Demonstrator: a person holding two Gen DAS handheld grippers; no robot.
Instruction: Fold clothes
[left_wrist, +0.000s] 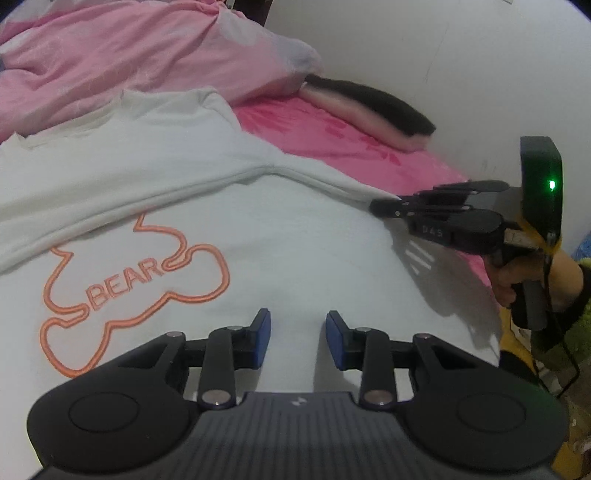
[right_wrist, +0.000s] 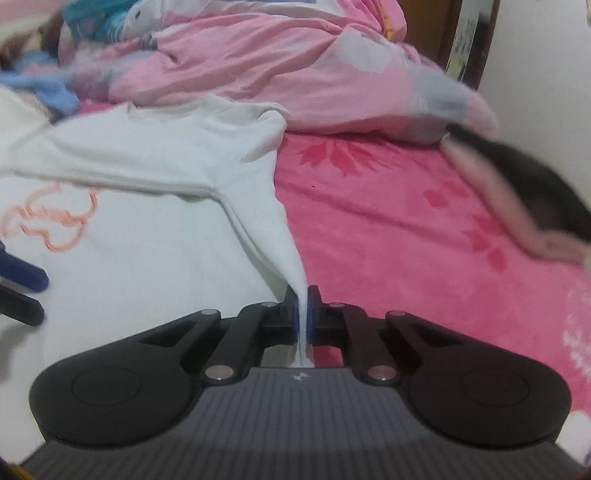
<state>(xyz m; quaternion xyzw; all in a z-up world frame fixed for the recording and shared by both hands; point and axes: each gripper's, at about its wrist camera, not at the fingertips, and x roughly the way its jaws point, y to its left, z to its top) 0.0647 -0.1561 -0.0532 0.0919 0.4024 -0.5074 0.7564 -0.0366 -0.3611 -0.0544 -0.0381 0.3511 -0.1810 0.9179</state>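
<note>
A white shirt (left_wrist: 258, 236) with an orange "BEAR" outline print (left_wrist: 129, 277) lies spread on the bed. My left gripper (left_wrist: 298, 325) is open and empty, hovering just above the shirt's body to the right of the print. My right gripper (right_wrist: 302, 295) is shut on the shirt's sleeve tip (right_wrist: 291, 258), pulling it taut at the shirt's right edge. The right gripper also shows in the left wrist view (left_wrist: 384, 206), at the sleeve end. The left gripper's fingertips (right_wrist: 26, 280) show at the left edge of the right wrist view.
A pink floral sheet (right_wrist: 406, 240) covers the bed. A crumpled pink duvet (left_wrist: 129, 55) lies behind the shirt. A black and pale folded item (left_wrist: 376, 110) sits by the white wall (left_wrist: 443, 55). Blue clothes (right_wrist: 55, 92) lie at the far left.
</note>
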